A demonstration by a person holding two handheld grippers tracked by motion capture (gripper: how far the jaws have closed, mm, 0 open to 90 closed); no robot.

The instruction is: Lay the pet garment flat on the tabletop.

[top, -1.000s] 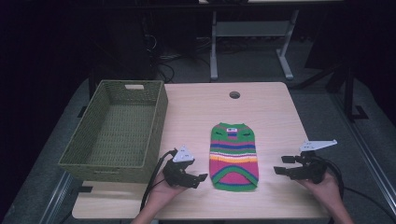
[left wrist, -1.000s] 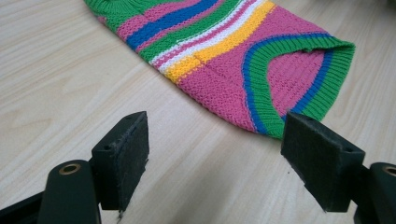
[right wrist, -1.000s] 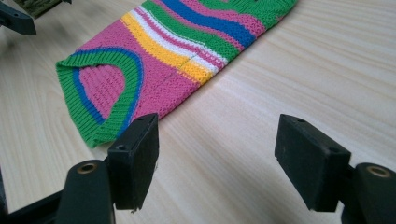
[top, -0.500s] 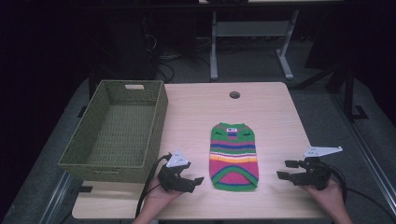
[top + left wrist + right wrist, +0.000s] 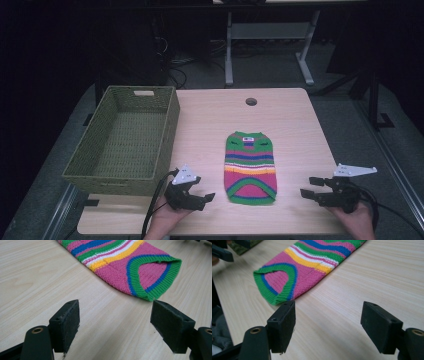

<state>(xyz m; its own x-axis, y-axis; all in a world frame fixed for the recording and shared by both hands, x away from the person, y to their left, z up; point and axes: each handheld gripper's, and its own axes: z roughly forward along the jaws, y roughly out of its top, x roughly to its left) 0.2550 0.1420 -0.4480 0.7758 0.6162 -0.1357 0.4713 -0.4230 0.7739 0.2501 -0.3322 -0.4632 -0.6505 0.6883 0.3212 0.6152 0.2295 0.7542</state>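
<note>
Both open tongs, left [image 5: 204, 197] and right [image 5: 309, 187], are waiting beside the sweater [image 5: 250, 167]; next, pinching its near corners.

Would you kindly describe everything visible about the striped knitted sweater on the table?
The small knitted sweater lies flat on the wooden table, green neck end away from the person, hem nearest. Stripes run green, blue, pink, white and yellow; the ribbed green hem arches with a blue band inside. A small label sits at the neck. Nothing touches it.
</note>
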